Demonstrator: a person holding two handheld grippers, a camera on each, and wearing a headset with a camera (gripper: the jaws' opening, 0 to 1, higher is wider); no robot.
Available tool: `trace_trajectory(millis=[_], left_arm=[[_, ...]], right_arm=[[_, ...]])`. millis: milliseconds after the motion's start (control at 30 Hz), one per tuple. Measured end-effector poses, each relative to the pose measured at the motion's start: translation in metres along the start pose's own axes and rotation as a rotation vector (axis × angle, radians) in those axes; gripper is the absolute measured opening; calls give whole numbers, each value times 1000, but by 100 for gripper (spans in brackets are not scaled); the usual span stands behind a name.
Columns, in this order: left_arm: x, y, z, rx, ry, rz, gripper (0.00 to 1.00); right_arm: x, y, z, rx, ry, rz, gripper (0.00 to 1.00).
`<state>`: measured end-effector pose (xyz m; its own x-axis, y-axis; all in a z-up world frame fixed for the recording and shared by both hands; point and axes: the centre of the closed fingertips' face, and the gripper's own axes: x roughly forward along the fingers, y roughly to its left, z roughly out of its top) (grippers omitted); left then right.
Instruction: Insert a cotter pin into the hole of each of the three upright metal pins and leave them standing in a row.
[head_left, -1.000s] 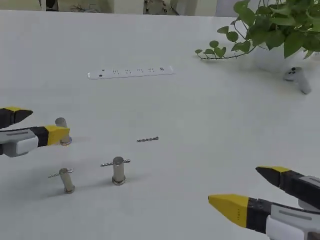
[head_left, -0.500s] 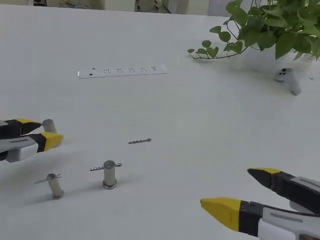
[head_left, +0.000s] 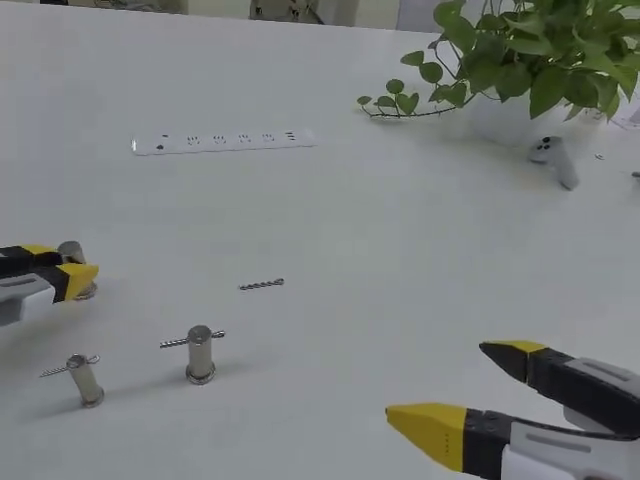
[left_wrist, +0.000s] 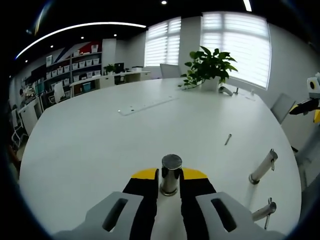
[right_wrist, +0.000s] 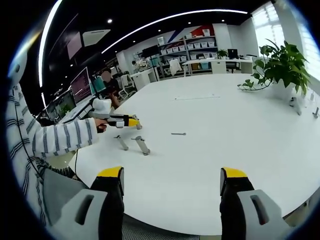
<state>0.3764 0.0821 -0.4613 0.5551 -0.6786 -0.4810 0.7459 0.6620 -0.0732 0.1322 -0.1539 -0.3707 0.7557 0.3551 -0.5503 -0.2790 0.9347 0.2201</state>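
Left gripper view: shiny vert. pin

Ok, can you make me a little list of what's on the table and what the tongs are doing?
left tongs: shut on the bare pin
right tongs: open, empty
finished pins: two, upright, each with a cotter pin through it
loose cotter pin: flat on the table, touching nothing
far side: power strip, plant
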Motion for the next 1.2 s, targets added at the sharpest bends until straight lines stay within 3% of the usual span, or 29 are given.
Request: trace_trajectory(millis=[333, 500, 600, 733, 867, 1100, 1200], left_arm=[[0, -2, -2, 44, 6, -16, 10], [-1, -1, -2, 36, 14, 3, 9], [-3, -1, -2, -7, 25, 10, 9], [-12, -4, 7, -31, -6, 1, 9], [-25, -4, 19, -3, -23, 11, 9], [-52, -1, 34, -12, -50, 40, 9], [-65, -7, 38, 11, -46, 40, 9]], right_arm=[[0, 1, -3, 4, 8, 3, 76], [2, 2, -2, 5, 6, 6, 76], [3, 3, -1, 5, 2, 10, 76], [4, 4, 0, 2, 3, 15, 76], [5, 3, 2, 0, -2, 16, 76], [7, 6, 4, -9, -8, 29, 76], [8, 8, 5, -8, -16, 37, 76]])
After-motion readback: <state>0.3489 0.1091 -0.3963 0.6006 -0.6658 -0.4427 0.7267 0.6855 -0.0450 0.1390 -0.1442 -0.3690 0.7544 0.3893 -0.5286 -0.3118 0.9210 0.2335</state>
